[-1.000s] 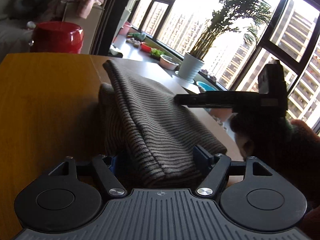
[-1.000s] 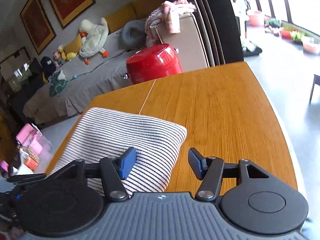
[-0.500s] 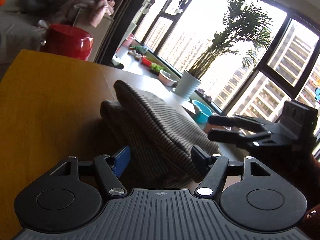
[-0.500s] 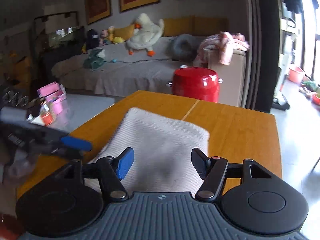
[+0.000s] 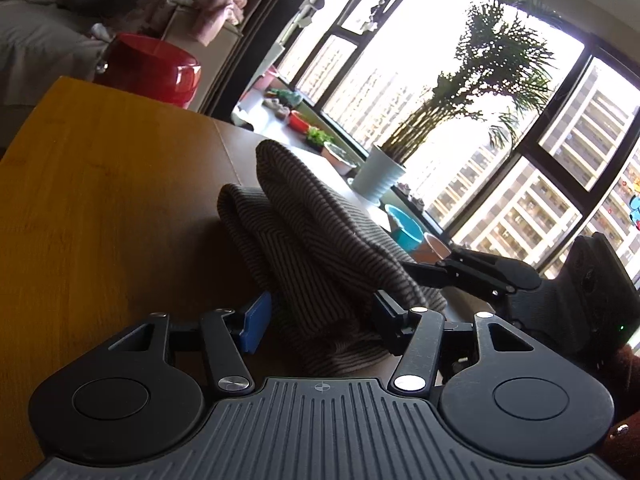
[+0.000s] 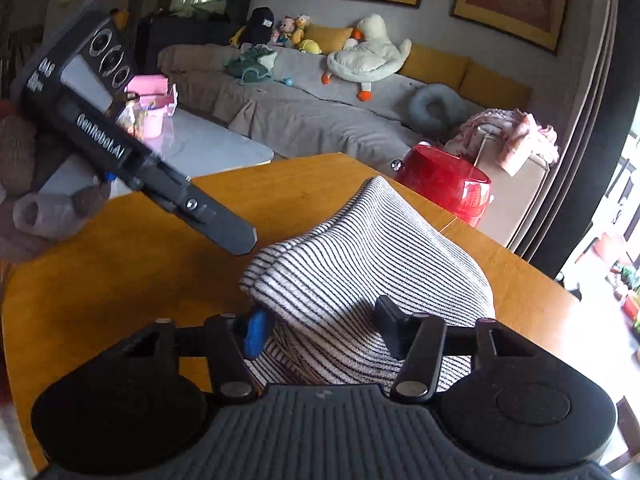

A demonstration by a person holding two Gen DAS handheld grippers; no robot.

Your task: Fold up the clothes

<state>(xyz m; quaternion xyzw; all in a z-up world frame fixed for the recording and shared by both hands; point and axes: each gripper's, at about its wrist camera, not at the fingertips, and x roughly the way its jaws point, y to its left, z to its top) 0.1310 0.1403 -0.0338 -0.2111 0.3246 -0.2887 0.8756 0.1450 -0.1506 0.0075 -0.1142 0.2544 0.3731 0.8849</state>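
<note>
A folded black-and-white striped garment [image 6: 360, 264] lies in a thick bundle on the wooden table [image 6: 132, 264]; it also shows in the left wrist view [image 5: 312, 240]. My left gripper [image 5: 318, 316] is open, its fingers on either side of the bundle's near end. In the right wrist view the left gripper [image 6: 224, 228] hovers just left of the bundle. My right gripper [image 6: 320, 326] is open with the bundle's near end between its fingers. In the left wrist view the right gripper [image 5: 428, 270] reaches in at the bundle's right side.
A red pot [image 6: 444, 184] stands at the table's far edge, also seen in the left wrist view [image 5: 152, 68]. Behind it are a grey sofa [image 6: 304, 120] with plush toys and a pink cloth [image 6: 508, 136]. A potted palm [image 5: 380, 176] and bowls stand by the window.
Both grippers have swung round and come in on the bundle from opposite sides. The right gripper went from beside the bundle to straddling its end. The bundle looks pushed up higher.
</note>
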